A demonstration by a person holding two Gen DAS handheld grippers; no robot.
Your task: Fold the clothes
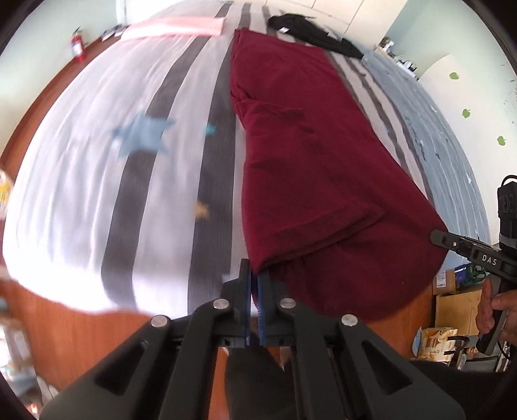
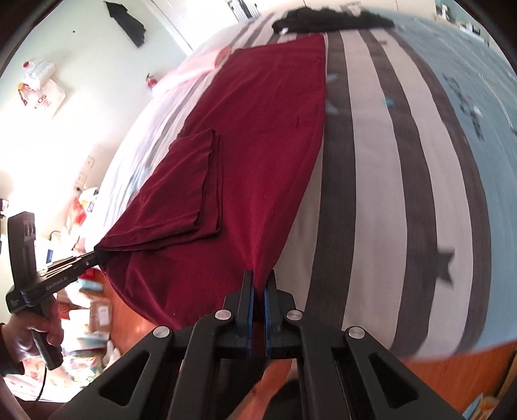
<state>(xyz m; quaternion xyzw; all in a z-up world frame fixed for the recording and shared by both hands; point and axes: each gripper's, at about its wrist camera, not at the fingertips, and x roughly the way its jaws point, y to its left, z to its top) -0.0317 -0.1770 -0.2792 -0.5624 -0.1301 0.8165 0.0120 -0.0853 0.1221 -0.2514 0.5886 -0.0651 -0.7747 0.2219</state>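
- Maroon garment (image 1: 307,155) lies lengthwise on the striped bedsheet (image 1: 97,181), its near end hanging off the bed edge and pinched at both near corners.
- We see our left gripper (image 1: 254,284) clamped tight on the garment's near left corner, blue pads (image 1: 247,300) pressed together with cloth between them.
- We see our right gripper (image 2: 258,287) likewise closed hard on the near right corner, maroon fabric wedged between its pads.
- From the right wrist view, a folded-in sleeve (image 2: 194,187) lies flat on top of the garment body.
- A hand (image 1: 494,310) holds the right gripper's handle at the edge of the left wrist view; the other hand (image 2: 32,336) grips the left tool in the right wrist view.
- Black garment (image 1: 310,29) sits at the far end of the bed, just beyond the maroon one; whether they touch we cannot tell.
- Pink cloth (image 1: 181,26) lies at the far left of the bed.
- Red fire extinguisher (image 1: 78,45) stands against the wall beside the bed.
- Wooden floor (image 1: 64,329) shows below the bed edge.
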